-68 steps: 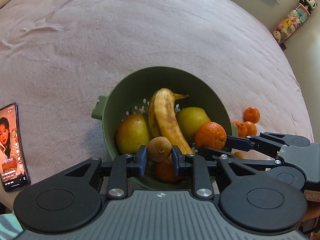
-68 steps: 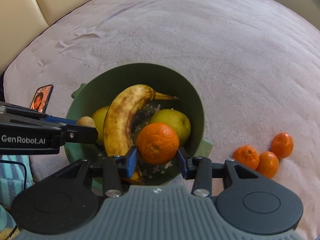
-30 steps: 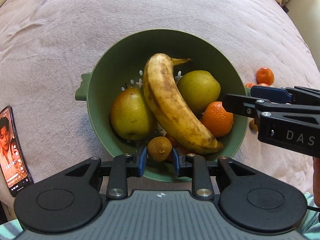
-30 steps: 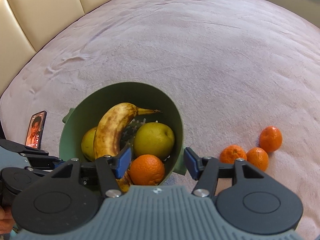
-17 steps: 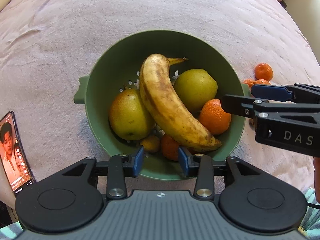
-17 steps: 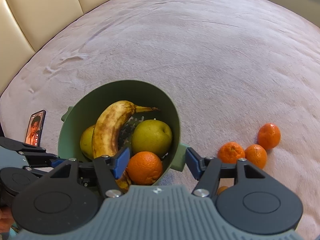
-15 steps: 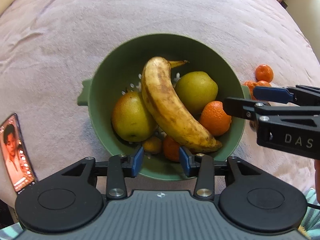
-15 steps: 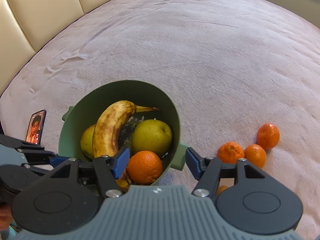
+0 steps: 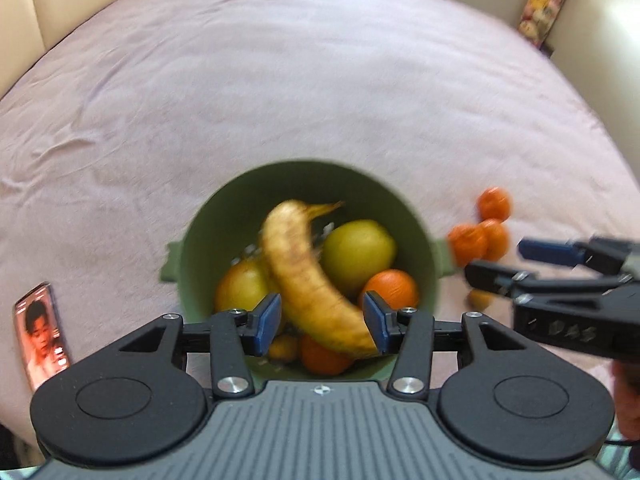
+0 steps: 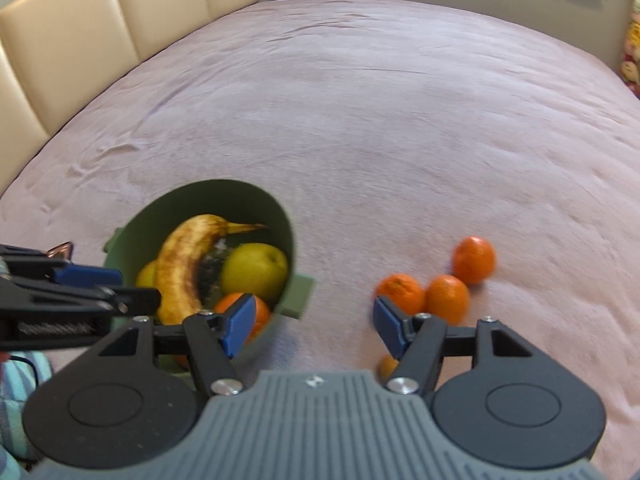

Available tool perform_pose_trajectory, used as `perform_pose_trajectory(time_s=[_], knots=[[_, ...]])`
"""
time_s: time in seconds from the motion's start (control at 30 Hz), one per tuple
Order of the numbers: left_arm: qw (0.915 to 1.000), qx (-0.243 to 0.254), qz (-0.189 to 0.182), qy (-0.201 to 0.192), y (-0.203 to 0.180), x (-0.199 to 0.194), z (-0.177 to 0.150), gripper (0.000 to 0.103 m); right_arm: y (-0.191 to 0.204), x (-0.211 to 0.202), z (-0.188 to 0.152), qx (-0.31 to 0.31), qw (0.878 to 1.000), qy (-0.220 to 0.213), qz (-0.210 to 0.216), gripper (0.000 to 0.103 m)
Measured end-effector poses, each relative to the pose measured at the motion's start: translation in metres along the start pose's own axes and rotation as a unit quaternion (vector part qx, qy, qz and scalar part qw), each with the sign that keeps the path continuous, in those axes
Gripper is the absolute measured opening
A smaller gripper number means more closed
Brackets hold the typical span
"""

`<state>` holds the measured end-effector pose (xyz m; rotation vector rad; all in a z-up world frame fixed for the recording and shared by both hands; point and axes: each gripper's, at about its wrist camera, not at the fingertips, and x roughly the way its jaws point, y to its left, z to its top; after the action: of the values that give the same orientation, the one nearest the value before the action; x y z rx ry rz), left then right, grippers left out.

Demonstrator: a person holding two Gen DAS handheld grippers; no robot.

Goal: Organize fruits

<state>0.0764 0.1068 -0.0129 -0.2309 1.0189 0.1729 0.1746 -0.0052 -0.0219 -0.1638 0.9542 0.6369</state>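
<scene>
A green colander bowl [image 9: 224,216] [image 10: 244,196] sits on the pink bedspread. It holds a spotted banana [image 9: 304,272], two yellow-green pears [image 9: 358,252], an orange [image 9: 394,288], a small brown fruit [image 9: 285,347] and another orange [image 9: 324,356]. My left gripper [image 9: 322,322] is open and empty above the bowl's near rim. My right gripper [image 10: 314,322] is open and empty, right of the bowl. Three tangerines [image 10: 440,286] lie on the bedspread beyond its right finger. A small fruit [image 10: 387,366] lies under that finger.
A lit phone [image 9: 40,344] lies on the bedspread left of the bowl. A padded cream headboard [image 10: 80,40] runs along the left. Stuffed toys [image 9: 540,8] hang at the far right wall.
My left gripper let go of the small brown fruit into the bowl, opened wider and drew back. My right gripper, open after releasing the orange, shifted right toward the tangerines.
</scene>
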Motion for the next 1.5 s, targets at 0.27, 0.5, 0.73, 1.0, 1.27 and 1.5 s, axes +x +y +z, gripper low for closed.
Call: perform_pose_trajectory(time_s=[0.27,0.5,0.73,1.0,1.27,1.5], knots=[[0.9973,0.042,-0.040,-0.045,-0.036,-0.007,-0.001,0.057,-0.029,-0.008,-0.024,0.033,0.999,0.006,-0.034,0.064],[0.9900,0.107,-0.070,-0.060,-0.071,0.001,-0.011,0.057,-0.052,-0.011,-0.046,0.024,0.998,0.012,-0.064,0.062],[0.9807,0.169,-0.077,-0.062,-0.099,0.012,-0.023,0.057,-0.073,-0.007,-0.064,0.019,0.997,0.023,-0.072,0.054],[0.9714,0.202,-0.108,-0.061,-0.128,0.030,-0.034,0.056,-0.096,-0.007,-0.069,0.030,0.996,0.022,-0.082,0.046],[0.9700,0.212,-0.083,-0.084,-0.152,0.054,-0.052,0.053,-0.117,-0.005,-0.066,0.052,0.994,0.003,-0.094,0.045],[0.9735,0.212,-0.051,-0.070,-0.159,0.083,-0.059,0.050,-0.125,0.008,-0.064,0.055,0.995,-0.012,-0.086,0.045]])
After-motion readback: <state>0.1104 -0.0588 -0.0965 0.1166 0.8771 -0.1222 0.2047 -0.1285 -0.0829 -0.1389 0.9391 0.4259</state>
